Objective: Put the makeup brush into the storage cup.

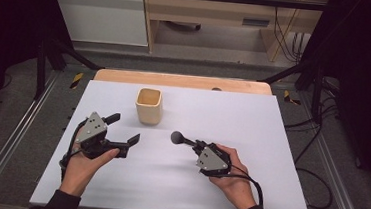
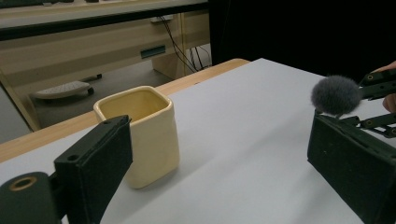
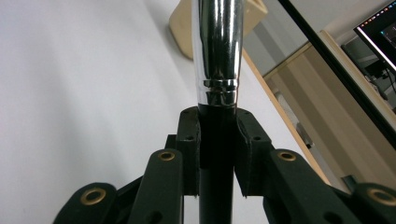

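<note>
- Two grippers working over the table (image 1: 271, 141) in the high view: left gripper (image 1: 121, 129) hovering with jaws spread wide and holding nothing, right gripper (image 1: 196, 146) pinching a brush (image 1: 177, 137) by its handle, fluffy head pointing toward the cup (image 1: 149, 105), which is standing upright near the far edge, well apart from both.
- Risking a knock: swinging the brush in too low would probably be catching the cup's rim and tipping it, since nothing is steadying it yet.
- Looking along the left gripper (image 2: 219, 163) in its own view: jaws standing far apart, cup (image 2: 140, 135) sitting just beyond the near jaw, brush (image 2: 336, 94) head hovering off to the side.
- Closing here would likely be nudging the cup sideways rather than gripping it, with only one jaw being near its wall.
- Looking along the right gripper (image 3: 218, 140) in its own view: jaws pressing on the black part of the handle just below the chrome ferrule of the brush (image 3: 218, 46), cup (image 3: 184, 28) lying ahead.
- Gripping a smooth round handle, possibly letting it be twisting or sliding when the head is meeting the cup.
</note>
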Motion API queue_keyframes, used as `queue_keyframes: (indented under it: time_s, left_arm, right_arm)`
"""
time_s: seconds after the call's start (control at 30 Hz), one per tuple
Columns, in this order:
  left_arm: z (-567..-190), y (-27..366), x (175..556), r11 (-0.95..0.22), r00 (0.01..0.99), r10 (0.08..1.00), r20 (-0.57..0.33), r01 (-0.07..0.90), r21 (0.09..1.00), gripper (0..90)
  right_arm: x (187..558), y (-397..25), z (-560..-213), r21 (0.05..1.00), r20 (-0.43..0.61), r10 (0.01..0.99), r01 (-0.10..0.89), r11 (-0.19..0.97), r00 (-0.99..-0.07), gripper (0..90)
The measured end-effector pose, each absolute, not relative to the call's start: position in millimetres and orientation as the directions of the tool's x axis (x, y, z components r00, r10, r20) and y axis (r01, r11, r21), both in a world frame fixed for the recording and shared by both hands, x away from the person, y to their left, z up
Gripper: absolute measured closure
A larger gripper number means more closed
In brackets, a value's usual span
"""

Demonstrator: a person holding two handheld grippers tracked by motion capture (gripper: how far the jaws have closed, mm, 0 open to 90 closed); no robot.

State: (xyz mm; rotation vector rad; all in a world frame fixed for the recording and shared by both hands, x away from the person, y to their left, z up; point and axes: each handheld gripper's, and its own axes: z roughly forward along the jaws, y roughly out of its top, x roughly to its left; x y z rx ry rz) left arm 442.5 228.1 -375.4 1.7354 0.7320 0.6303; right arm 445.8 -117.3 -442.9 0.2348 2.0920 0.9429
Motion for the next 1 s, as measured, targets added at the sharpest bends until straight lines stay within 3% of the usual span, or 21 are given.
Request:
queue_keyframes:
  time_s: [0.37,0.67,1.0]
  left_arm:
    - [-374,226,442,-0.174,0.664,0.747,0.038,0.140,0.975,5.3]
    - [-374,219,439,-0.159,0.679,0.733,0.033,0.124,0.979,4.6]
    - [-370,217,438,-0.125,0.687,0.727,0.008,0.120,0.985,3.3]
  right_arm:
    - [452,-114,-445,0.821,-0.456,0.548,-0.093,0.564,-0.702,74.2]
    - [455,-109,-438,0.929,-0.251,0.592,-0.018,0.370,-0.766,74.1]
    - [460,-97,-427,0.965,-0.118,0.595,0.049,0.256,-0.795,74.2]
